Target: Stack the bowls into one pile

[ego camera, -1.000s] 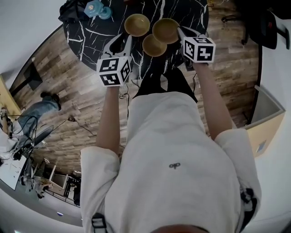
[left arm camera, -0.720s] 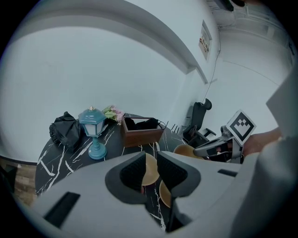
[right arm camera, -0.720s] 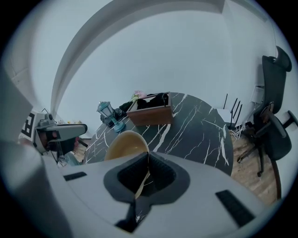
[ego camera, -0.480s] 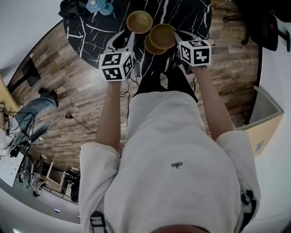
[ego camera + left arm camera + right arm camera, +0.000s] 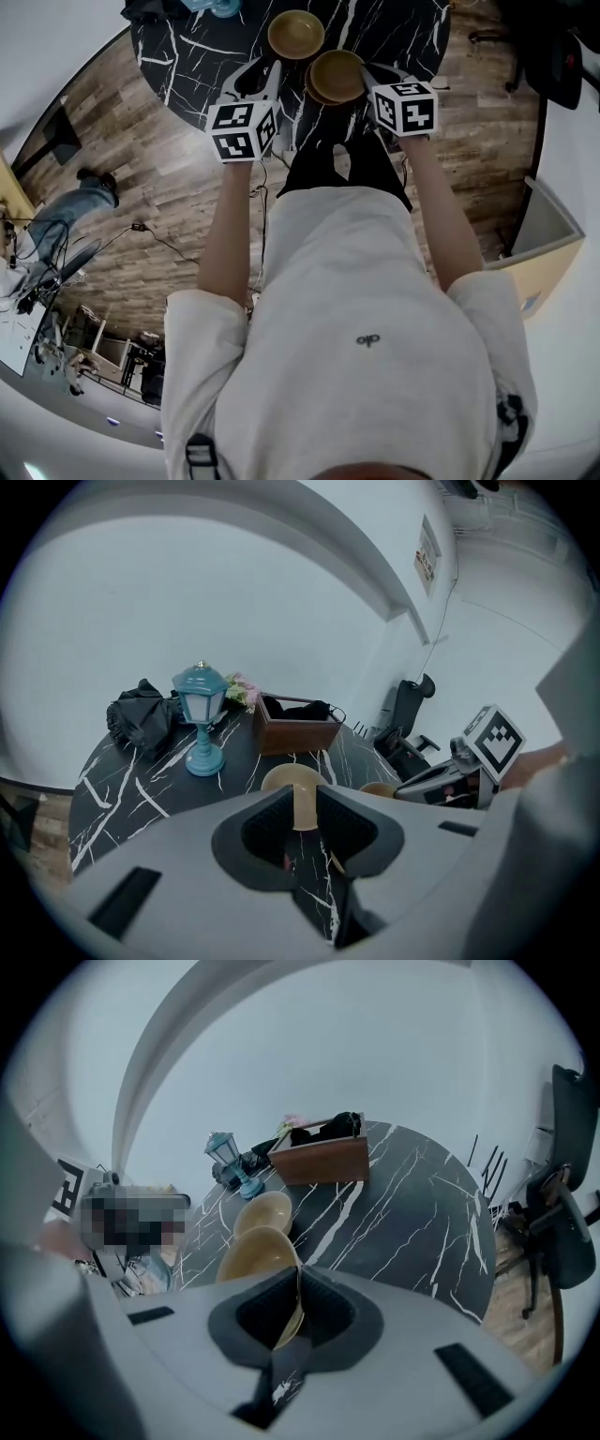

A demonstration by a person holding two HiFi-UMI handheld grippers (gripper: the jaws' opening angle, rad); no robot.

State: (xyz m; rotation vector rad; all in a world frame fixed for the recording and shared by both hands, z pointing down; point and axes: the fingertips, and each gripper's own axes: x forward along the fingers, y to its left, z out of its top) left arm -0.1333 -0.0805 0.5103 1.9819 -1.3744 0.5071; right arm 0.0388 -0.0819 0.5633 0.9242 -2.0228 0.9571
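Grippers sit closest, both tilted down over the near edge of the round black marble table (image 5: 394, 33). The right gripper (image 5: 295, 1283) pinches the rim of the held bowl (image 5: 253, 1252) between its pads. Its jaws have just been easing apart a little, with the rim between them and the pads on it. In the head view that bowl hangs over the lower bowl (image 5: 309, 88), hiding all but a dark crescent on its left; whether the two touch I cannot tell. The left gripper (image 5: 302, 803) has its jaws parted with nothing between the pads, and sits just beside the pair on their left.

Beyond them, the far bowl (image 5: 296, 35) stands alone nearer the table's middle, with a narrow strip of marble between it and the pair. To the right of the bowls the tabletop is bare out to its curved rim, which is the widest free space.

Farther back stand a blue lamp (image 5: 199, 719), a black bundle (image 5: 141, 722) to its left, and a wooden box (image 5: 319, 1160) at the far edge by the white wall. An office chair (image 5: 562, 1194) stands off the table's right rim.
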